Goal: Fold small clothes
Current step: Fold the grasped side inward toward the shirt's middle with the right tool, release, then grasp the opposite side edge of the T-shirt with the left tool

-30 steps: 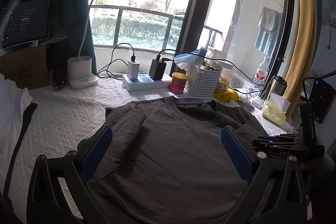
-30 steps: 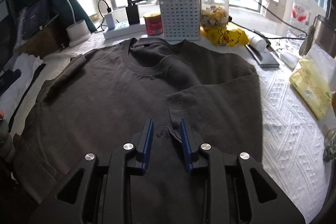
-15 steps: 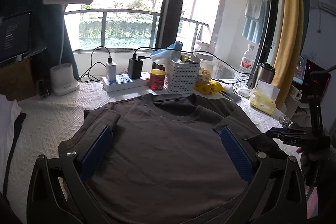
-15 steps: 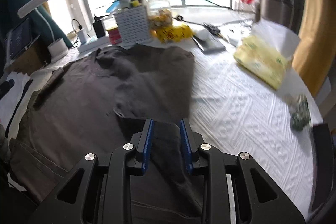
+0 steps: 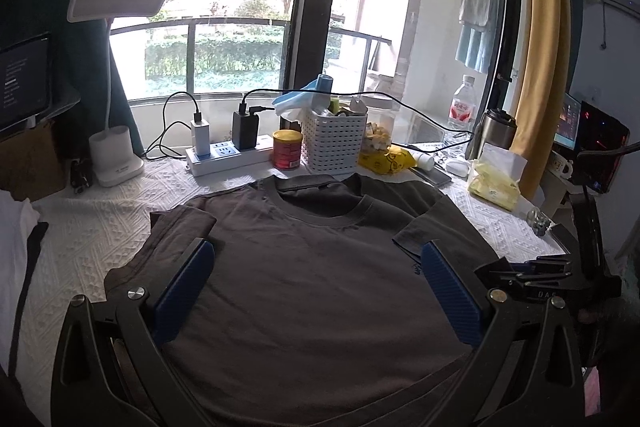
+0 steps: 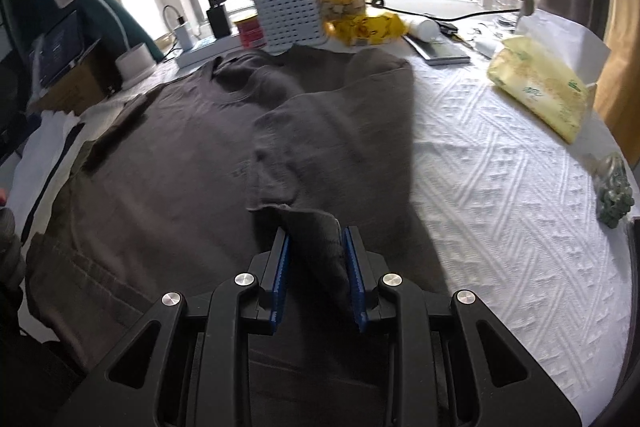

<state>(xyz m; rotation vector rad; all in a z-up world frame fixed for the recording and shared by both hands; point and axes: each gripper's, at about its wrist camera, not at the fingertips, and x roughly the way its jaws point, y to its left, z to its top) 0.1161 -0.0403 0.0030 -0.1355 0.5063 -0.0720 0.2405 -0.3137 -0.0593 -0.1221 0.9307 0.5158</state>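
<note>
Bunching between right tool [image 6: 315,245] pads: t-shirt [image 6: 168,163] fabric.

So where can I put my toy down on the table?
Best spot: the bare white cloth right of the shirt, before the yellow pack. Another patch lies left of the shirt, near the lamp. The back, by the basket, red can and power strip, is crowded.
</note>
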